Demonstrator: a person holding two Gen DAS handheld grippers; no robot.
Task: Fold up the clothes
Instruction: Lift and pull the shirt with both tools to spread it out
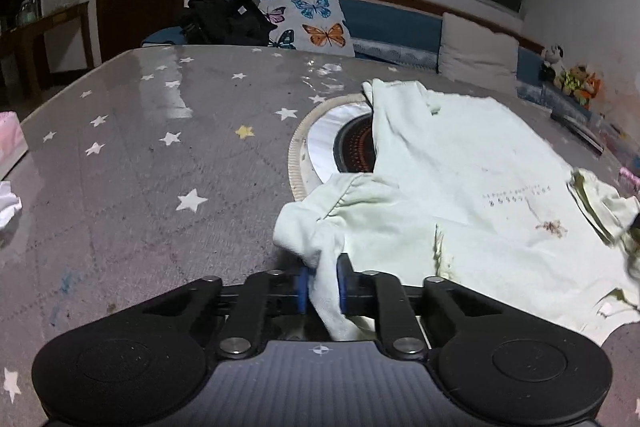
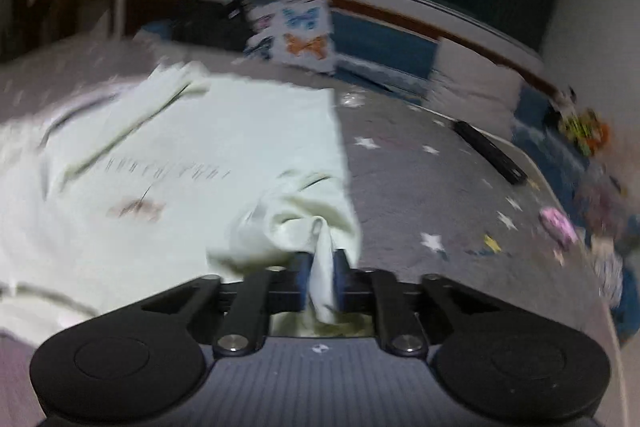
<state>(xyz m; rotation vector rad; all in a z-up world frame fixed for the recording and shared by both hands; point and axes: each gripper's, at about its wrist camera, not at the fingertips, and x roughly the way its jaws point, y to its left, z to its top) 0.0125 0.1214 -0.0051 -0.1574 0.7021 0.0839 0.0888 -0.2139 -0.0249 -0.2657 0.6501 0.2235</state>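
On the star-print table (image 1: 160,155), a pale green shirt (image 1: 460,167) lies spread, partly covering a round burner (image 1: 352,147). Left gripper (image 1: 322,281) is pinched tight on one bunched sleeve; right gripper (image 2: 322,277) is likewise clamped on the opposite sleeve. Right view is blurred.

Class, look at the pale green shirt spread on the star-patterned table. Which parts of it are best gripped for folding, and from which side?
Grip the pale green shirt at its two bunched sleeves, coming from the near edge. Each already rises in a pinchable ridge: the left gripper and right gripper are shut on them, while the body lies flat, offering no hold.
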